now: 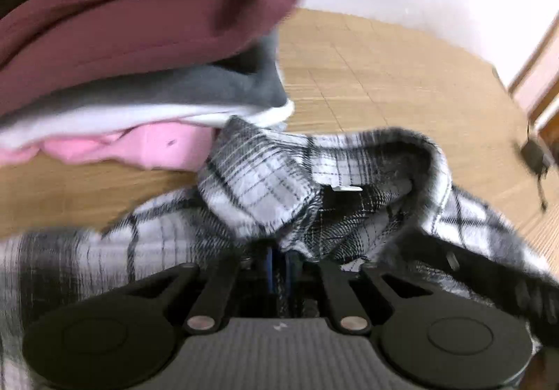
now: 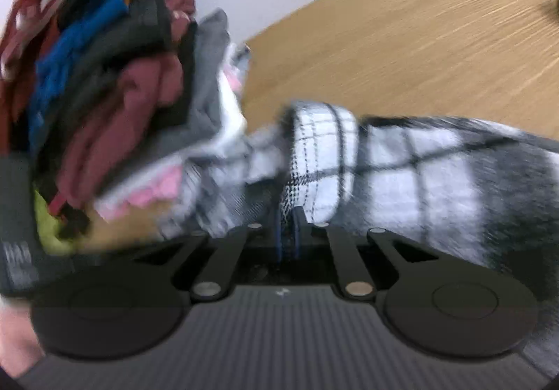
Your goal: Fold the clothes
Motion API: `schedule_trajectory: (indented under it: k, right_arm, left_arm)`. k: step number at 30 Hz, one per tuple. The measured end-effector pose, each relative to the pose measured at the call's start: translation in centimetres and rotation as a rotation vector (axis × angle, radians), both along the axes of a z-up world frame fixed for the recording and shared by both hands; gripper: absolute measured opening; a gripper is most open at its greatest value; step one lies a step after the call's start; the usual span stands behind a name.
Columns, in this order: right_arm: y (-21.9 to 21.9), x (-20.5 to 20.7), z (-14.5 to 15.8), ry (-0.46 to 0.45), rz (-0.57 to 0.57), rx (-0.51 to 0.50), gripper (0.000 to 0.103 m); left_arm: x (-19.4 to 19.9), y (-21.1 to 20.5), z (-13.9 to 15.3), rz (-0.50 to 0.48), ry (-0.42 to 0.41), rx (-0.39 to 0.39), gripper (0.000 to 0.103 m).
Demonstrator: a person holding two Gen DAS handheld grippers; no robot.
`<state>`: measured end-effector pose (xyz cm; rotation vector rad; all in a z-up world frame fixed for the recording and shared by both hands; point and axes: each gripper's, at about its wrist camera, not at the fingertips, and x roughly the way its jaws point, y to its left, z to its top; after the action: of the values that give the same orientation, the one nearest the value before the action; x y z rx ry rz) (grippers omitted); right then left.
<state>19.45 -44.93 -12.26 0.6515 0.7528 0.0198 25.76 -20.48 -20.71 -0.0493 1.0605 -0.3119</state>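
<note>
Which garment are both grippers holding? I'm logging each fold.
The black-and-white plaid shirt, pinched by the left gripper and right gripper; the maroon, grey and pink pieces sit stacked, untouched.

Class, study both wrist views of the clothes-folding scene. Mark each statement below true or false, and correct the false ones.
1. Both grippers are shut on the plaid shirt. True: left gripper, right gripper.
2. The stack of clothes has a pink garment near its bottom. True.
3. The shirt is plain blue. False: it is black-and-white plaid.
4. The clothes rest on a glass surface. False: the wooden surface is tan.
5. A maroon garment lies in the stack. True.
</note>
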Motion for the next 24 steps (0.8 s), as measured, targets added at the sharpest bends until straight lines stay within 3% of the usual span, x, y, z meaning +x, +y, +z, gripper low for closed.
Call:
schedule_trajectory:
  k: [1,3,5,7,10,12,13,14,16,18,20,21,22,24]
  right_arm:
    - [0.1,0.9,-0.1,-0.009,0.006,0.012,0.009]
    - [0.3,2.7,-0.4,-0.025,0.023,0.027,0.009]
    - [1.1,4.9,-1.2,-0.002,0.055,0.003,0.01]
    - [2.0,6.4,-2.0,0.026,0.075,-0.036,0.01]
    - [2.1,4.9,-1.1,0.007,0.069,-0.035,0.013]
    - [1.8,1.3,0.6,-0.051,0.021,-0.026,0.019]
    - [1.7,-1.3,1.6,-0.098,-0.014,-0.042,0.032]
    - [2.0,-3.8,2.4,-0.132,-0.04,-0.073,0.052]
    - [3.7,-8.7,3.3,-0.166,-0.034,-0.149,0.068]
    - [6.8,-12.5,3.2,-0.126,0.068,-0.227,0.069]
    - [9.9,-15.8,2.5,-0.053,0.165,-0.298,0.069]
    - [11.6,-17.0,2.0,-0.015,0.191,-0.308,0.069]
    - [13.3,-18.0,1.4,0.033,0.207,-0.286,0.069]
    - [15.9,-19.6,0.5,0.106,0.2,-0.195,0.069]
  left_arm:
    - [-0.8,1.0,0.3,0.026,0.005,-0.03,0.037]
    - [-4.7,3.7,1.5,0.046,-0.013,-0.074,0.048]
    - [-9.5,6.8,3.1,0.074,-0.053,-0.097,0.048]
    - [-14.5,11.5,5.1,0.18,-0.114,-0.086,0.052]
    - [-19.4,19.9,8.4,0.405,-0.233,-0.001,0.061]
    - [-20.5,25.5,10.1,0.566,-0.319,0.113,0.07]
    - [-19.9,28.0,10.6,0.62,-0.331,0.153,0.07]
    - [-18.7,30.2,11.0,0.646,-0.328,0.172,0.07]
    - [-14.7,34.0,10.8,0.619,-0.312,0.16,0.073]
    - [-9.1,35.4,8.9,0.543,-0.236,0.14,0.075]
    - [-4.4,36.3,5.8,0.513,-0.098,0.158,0.066]
    - [-2.6,36.6,4.1,0.516,-0.014,0.18,0.039]
    - [-1.0,37.0,2.5,0.516,0.06,0.198,0.001]
    - [-1.9,37.6,1.8,0.462,0.01,0.134,0.0]
